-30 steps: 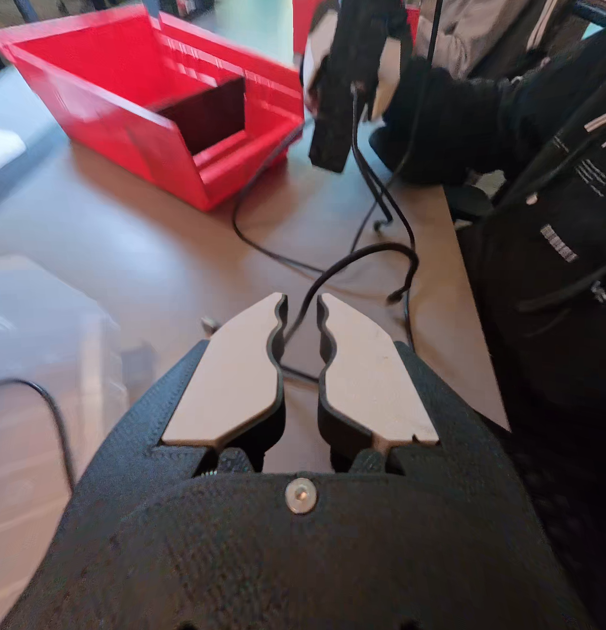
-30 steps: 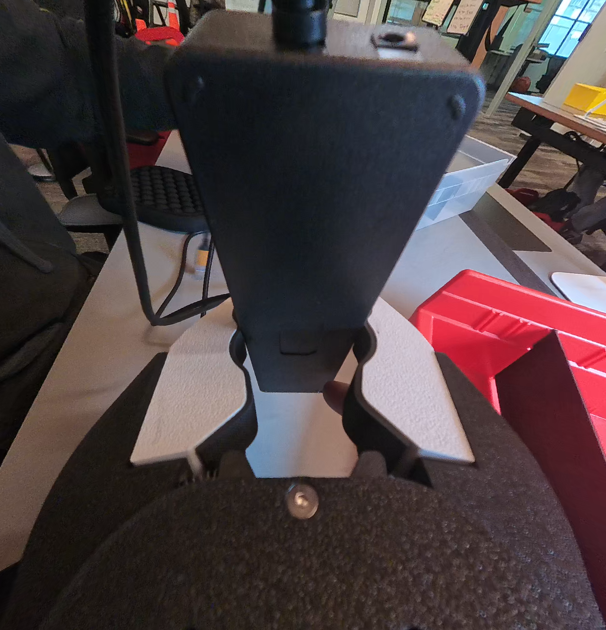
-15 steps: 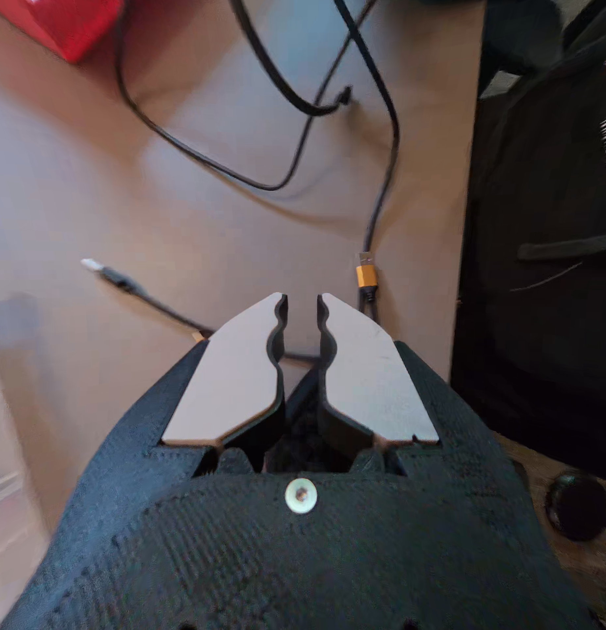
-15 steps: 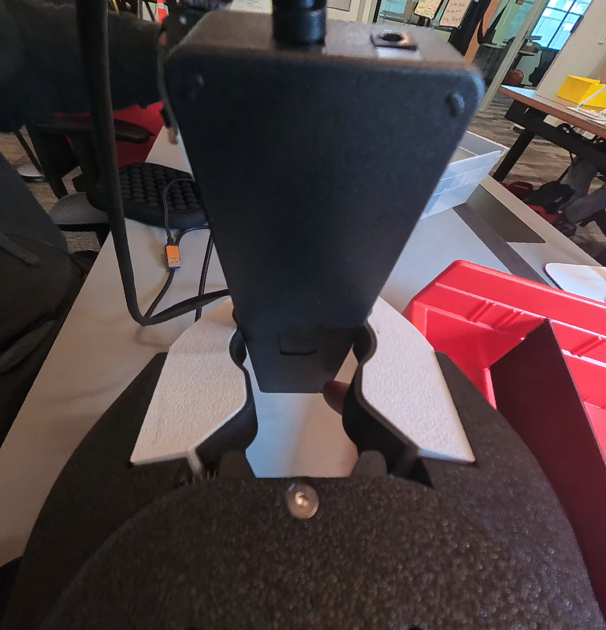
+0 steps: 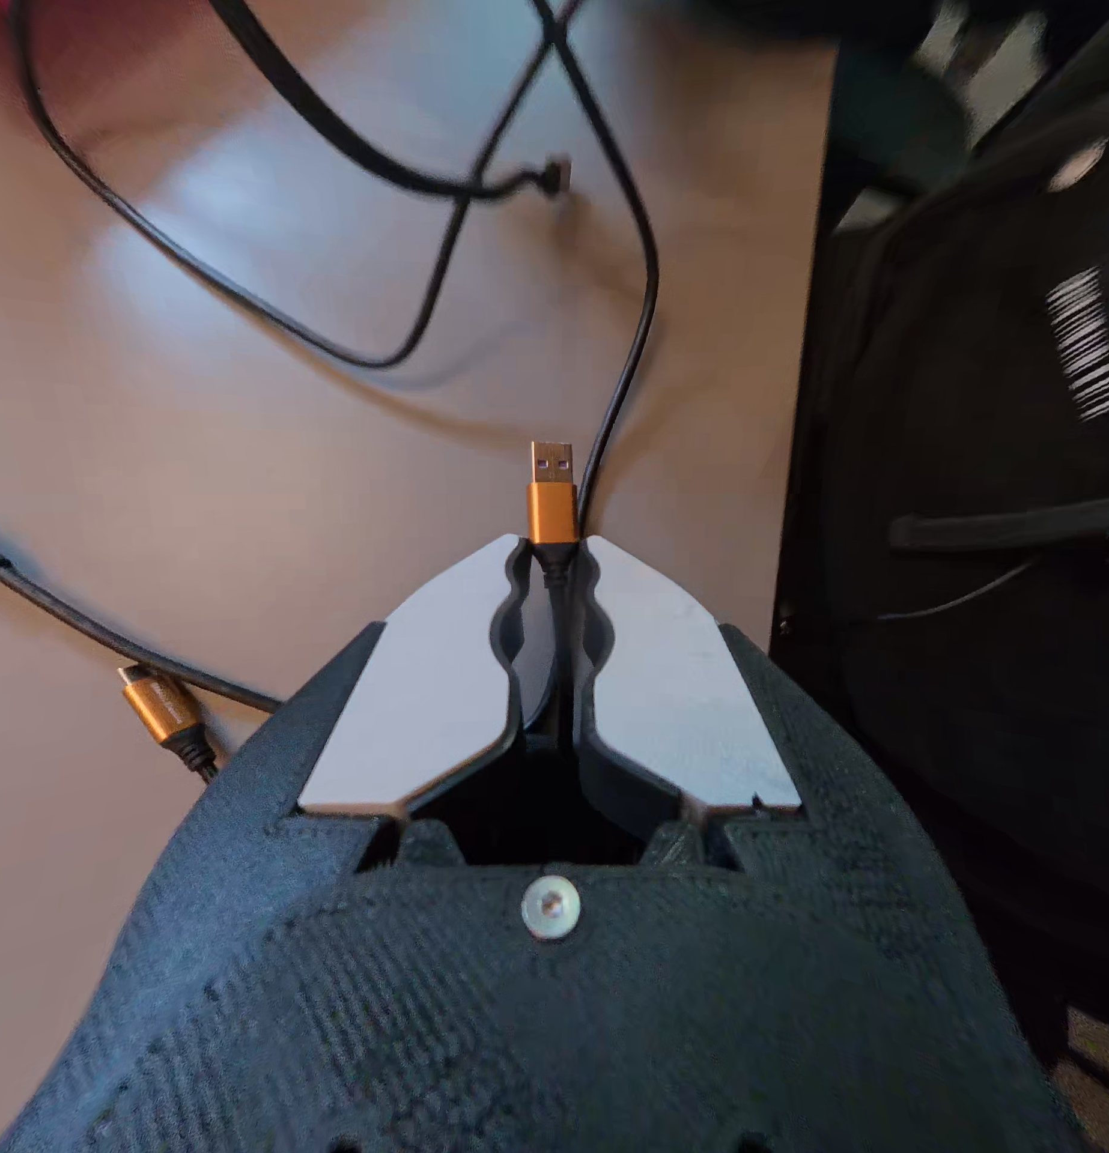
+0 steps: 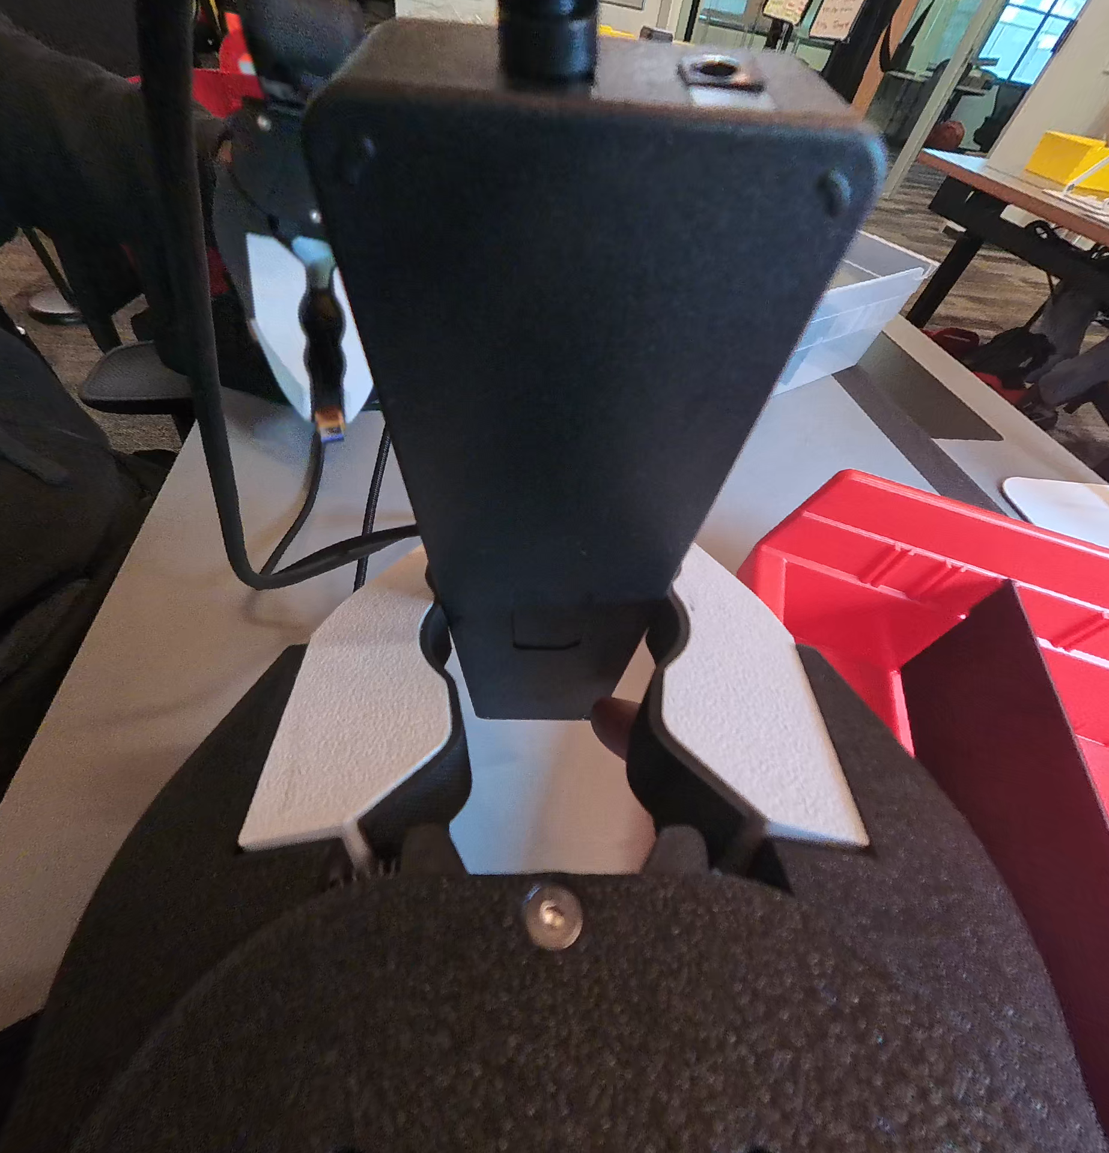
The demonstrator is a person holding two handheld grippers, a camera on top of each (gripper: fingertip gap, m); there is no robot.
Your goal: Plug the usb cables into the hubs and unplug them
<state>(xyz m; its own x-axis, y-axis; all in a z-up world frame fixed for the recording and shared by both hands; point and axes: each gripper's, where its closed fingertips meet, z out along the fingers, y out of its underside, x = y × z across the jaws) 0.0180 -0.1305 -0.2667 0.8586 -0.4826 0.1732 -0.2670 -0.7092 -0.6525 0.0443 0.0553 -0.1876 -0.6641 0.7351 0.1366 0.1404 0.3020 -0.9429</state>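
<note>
**Both grippers loaded: cable in the left, hub in the right**

Left wrist view: the left gripper (image 5: 553,549) is pressed together on a black usb cable (image 5: 627,349), pinching it just behind the orange-sleeved plug (image 5: 552,499), which projects past the fingertips at the centre of the frame with its metal end pointing up the picture. The cable loops away over the desk (image 5: 165,468) toward the upper edge, crossing other black leads. A second orange plug (image 5: 162,717) lies on the desk at the lower left, just beside the gripper body. Dark clothing fills the right side.

Right wrist view: the right gripper (image 6: 555,630) clamps the narrow lower end of a black hub (image 6: 571,343), held upright and filling the centre of the frame; a thick lead enters its top. A red bin (image 6: 914,593) stands on the desk at the right. The left gripper appears at the upper left, fingers pointing down, orange plug at their tips, just left of the hub.
</note>
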